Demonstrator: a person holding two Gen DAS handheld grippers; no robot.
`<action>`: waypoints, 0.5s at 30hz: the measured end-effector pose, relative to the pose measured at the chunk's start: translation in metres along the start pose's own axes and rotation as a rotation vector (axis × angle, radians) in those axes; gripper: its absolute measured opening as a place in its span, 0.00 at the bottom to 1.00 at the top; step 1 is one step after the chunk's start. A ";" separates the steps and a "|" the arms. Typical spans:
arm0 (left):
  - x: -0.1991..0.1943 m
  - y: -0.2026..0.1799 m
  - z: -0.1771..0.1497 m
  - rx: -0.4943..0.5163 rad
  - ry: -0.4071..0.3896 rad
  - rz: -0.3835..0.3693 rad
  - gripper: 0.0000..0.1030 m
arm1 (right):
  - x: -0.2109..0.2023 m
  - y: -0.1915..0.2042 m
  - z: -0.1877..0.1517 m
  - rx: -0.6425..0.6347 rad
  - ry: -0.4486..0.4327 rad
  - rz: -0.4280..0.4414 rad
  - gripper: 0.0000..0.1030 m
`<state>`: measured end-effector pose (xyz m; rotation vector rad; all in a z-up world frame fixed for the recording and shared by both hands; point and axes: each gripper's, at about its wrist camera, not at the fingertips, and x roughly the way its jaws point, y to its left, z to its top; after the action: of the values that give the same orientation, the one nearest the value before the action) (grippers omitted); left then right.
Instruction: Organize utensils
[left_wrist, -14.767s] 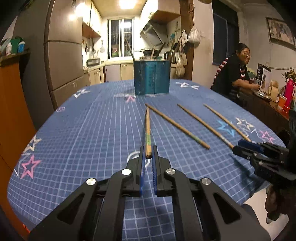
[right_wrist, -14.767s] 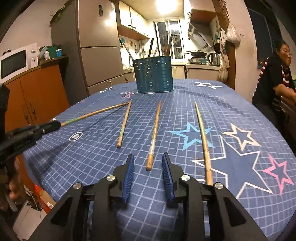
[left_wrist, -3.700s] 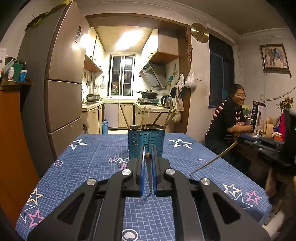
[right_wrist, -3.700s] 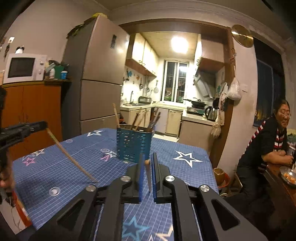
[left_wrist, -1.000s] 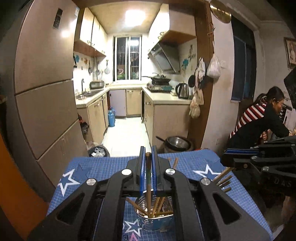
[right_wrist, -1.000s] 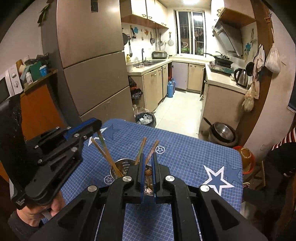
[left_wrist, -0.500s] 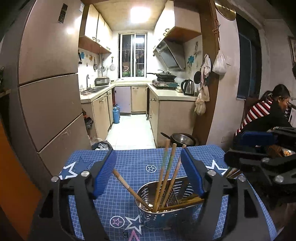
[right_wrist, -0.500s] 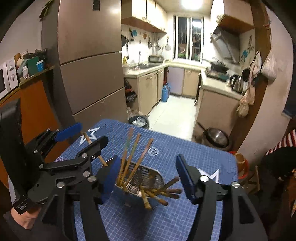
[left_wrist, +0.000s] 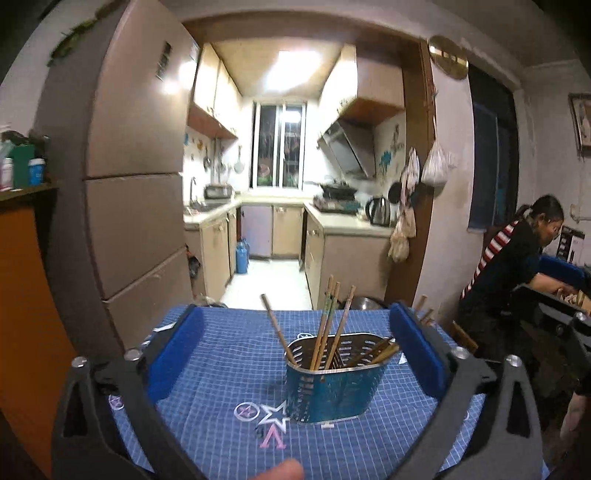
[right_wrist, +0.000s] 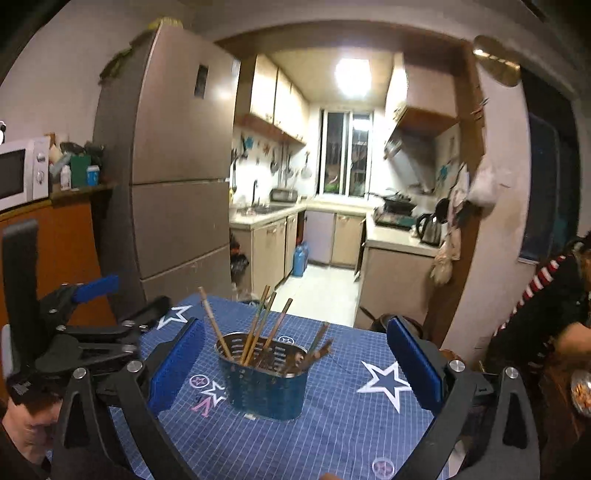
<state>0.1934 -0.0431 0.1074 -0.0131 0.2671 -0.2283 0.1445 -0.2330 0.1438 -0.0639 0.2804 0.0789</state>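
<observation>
Both grippers' jaws wide, empty, w/ chopsticks in holder; only right wrist view shows microwave.

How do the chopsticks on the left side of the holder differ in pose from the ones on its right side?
In the blue holder, the left chopsticks stand steeply, ends well above the rim; the right chopsticks lie nearly flat, barely clearing it. The left ones fan apart; the right ones bunch together. All look wooden.
</observation>
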 end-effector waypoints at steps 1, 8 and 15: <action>-0.019 0.001 -0.004 0.009 -0.021 0.012 0.95 | -0.010 0.001 -0.004 0.003 -0.013 -0.012 0.96; -0.110 0.016 -0.040 -0.034 -0.065 0.037 0.95 | -0.090 0.016 -0.062 0.051 -0.052 -0.071 0.96; -0.178 0.021 -0.106 -0.034 -0.006 0.082 0.95 | -0.137 0.040 -0.138 0.113 0.012 -0.158 0.96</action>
<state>0.0031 0.0196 0.0507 -0.0363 0.2645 -0.1425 -0.0280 -0.2131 0.0480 0.0263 0.2900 -0.0946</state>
